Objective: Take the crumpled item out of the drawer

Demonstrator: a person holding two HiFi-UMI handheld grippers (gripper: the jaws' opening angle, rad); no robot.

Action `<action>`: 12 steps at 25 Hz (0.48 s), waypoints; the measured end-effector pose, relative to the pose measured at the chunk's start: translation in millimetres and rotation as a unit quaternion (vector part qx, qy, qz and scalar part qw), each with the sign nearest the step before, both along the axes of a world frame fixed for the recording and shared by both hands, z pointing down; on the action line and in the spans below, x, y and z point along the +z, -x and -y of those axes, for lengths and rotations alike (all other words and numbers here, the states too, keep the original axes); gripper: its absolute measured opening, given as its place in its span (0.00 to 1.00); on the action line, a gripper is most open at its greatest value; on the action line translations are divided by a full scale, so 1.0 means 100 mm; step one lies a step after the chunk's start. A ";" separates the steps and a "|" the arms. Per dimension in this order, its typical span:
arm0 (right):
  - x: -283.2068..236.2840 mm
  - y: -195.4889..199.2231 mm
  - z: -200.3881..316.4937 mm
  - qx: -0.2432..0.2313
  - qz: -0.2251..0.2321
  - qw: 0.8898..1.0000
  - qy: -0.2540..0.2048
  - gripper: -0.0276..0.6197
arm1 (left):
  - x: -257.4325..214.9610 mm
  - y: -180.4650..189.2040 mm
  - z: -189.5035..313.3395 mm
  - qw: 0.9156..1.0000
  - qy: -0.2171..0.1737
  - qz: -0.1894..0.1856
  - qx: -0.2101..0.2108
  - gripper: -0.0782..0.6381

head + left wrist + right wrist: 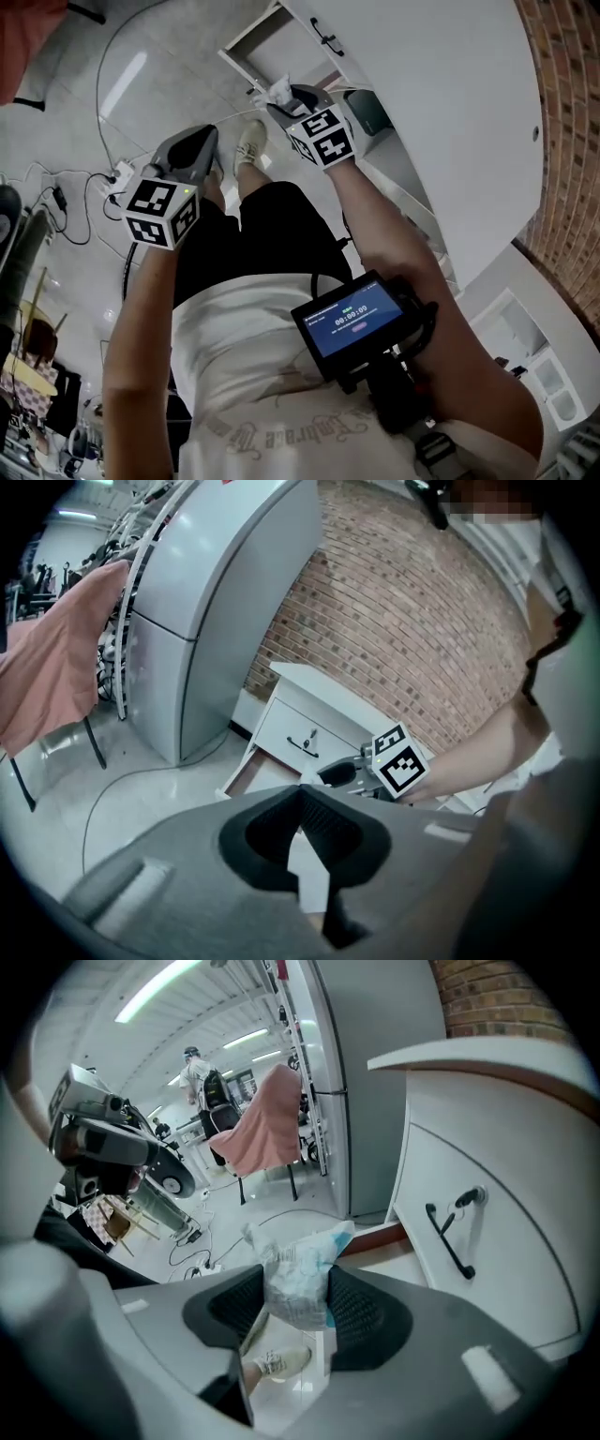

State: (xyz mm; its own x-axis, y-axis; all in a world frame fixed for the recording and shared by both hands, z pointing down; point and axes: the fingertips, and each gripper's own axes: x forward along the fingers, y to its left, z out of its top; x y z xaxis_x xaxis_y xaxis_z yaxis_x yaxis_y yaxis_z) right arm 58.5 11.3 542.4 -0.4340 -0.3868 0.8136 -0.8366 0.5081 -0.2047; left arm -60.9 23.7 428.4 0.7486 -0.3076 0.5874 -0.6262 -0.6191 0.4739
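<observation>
Right gripper [296, 1286] has its 2 jaws clamped on the crumpled item [298, 1258], a white and blue scrunched wrapper; its own view shows that best, pads pressing both sides. That view also catches the white cabinet [497, 1138] with a black handle [450, 1234], plus the person's shoe [277, 1363] on the floor right under the jaws. The head view shows the same wrapper only as a tiny white blob, held in the air near the open drawer [255, 39]; what it adds is the screen [354, 319] strapped at the person's chest. Left gripper [300, 797] has its jaws together at the tips with nothing in them, hanging well apart from the drawer; only its view gets the brick wall [422, 621] and a pink cloth [56, 667] draped over a chair.
</observation>
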 end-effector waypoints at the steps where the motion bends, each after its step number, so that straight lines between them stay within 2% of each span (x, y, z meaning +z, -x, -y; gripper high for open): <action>1: -0.09 0.00 0.00 0.001 0.006 1.000 -0.006 0.39 | -0.08 -0.01 0.00 1.000 -0.004 0.000 -0.001 0.11; 8: -0.76 -0.10 -0.03 0.019 0.035 0.998 -0.043 0.38 | -0.70 -0.20 -0.11 0.999 -0.036 -0.007 0.019 0.11; 12: -0.99 -0.12 -0.02 0.029 0.041 0.997 -0.058 0.38 | -0.87 -0.17 -0.09 0.999 -0.042 -0.020 0.007 0.11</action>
